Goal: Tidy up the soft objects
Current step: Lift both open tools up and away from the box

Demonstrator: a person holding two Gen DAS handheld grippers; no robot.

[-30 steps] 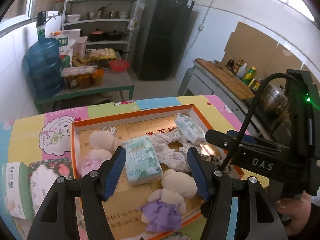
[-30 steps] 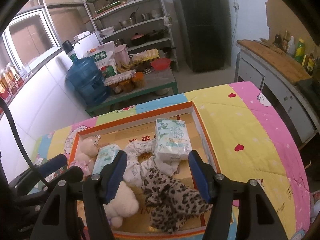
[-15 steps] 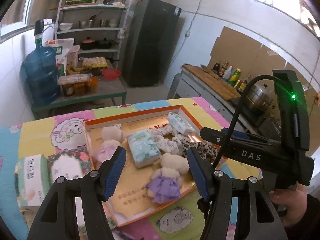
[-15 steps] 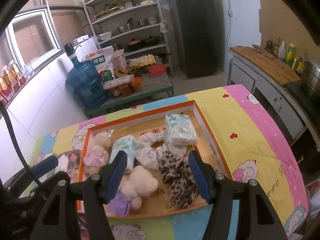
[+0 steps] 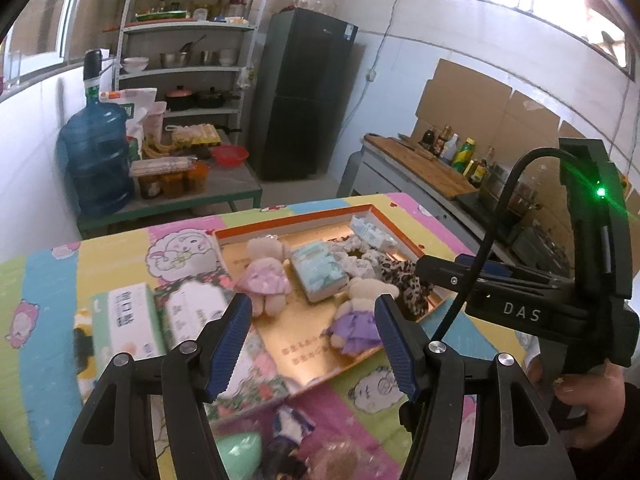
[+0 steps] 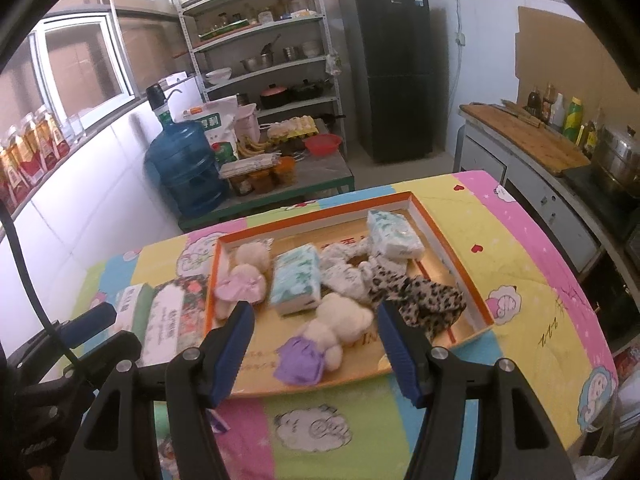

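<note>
An orange-rimmed cardboard tray on the colourful tablecloth holds soft things: a pink-dressed plush bear, a purple-dressed plush bear, two tissue packs, a white floral cloth and a leopard-print cloth. The tray shows in the left wrist view too. My left gripper and my right gripper are both open and empty, held above the table's near side, apart from the tray.
Two tissue boxes lie left of the tray. Blurred small items, one green, lie at the near table edge. Beyond the table stand a water jug, a low table, shelves, a black fridge and a counter.
Both grippers have pulled back and up from the tray, which now looks smaller and farther. Jaws stay open. The things in the tray have not moved.
</note>
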